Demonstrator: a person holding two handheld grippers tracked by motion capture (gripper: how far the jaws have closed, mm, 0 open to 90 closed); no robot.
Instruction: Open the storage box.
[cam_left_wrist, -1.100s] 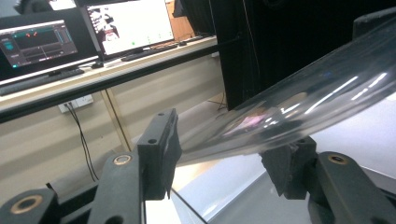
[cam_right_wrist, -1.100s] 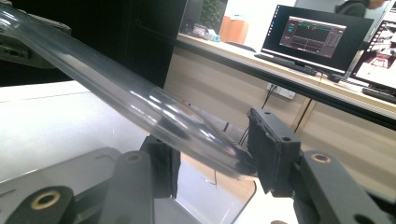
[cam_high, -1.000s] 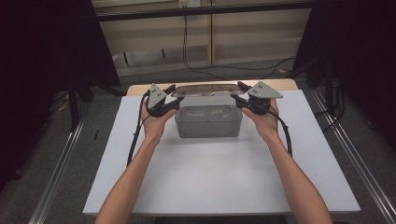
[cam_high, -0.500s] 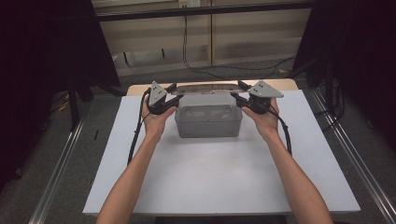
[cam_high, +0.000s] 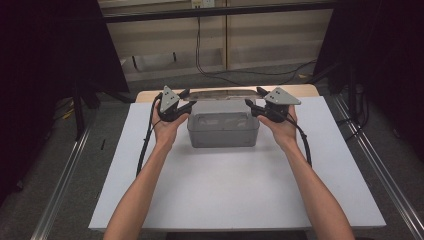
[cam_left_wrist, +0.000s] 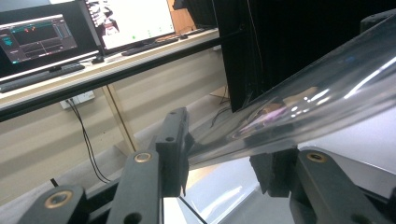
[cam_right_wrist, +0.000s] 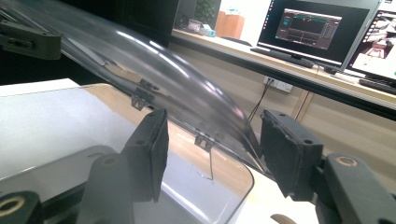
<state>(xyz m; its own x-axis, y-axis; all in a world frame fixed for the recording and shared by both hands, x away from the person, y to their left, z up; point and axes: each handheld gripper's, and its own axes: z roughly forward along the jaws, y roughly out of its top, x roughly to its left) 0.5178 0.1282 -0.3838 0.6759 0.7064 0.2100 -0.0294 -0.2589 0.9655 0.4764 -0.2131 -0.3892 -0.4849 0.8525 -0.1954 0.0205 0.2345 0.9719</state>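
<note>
Two hands level | left gripper (cam_high: 186, 104), right gripper (cam_high: 250, 105) (flanking clear lid (cam_high: 222, 93))

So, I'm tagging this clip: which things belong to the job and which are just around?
In the job:
clear plastic lid
grey translucent plastic box
left gripper
right gripper

Just around:
white tabletop
computer monitors
black cables

Glossy clear plastic lid (cam_high: 223, 94), translucent grey plastic box (cam_high: 223, 131), matt white tabletop (cam_high: 235, 185), matt black jaws.
</note>
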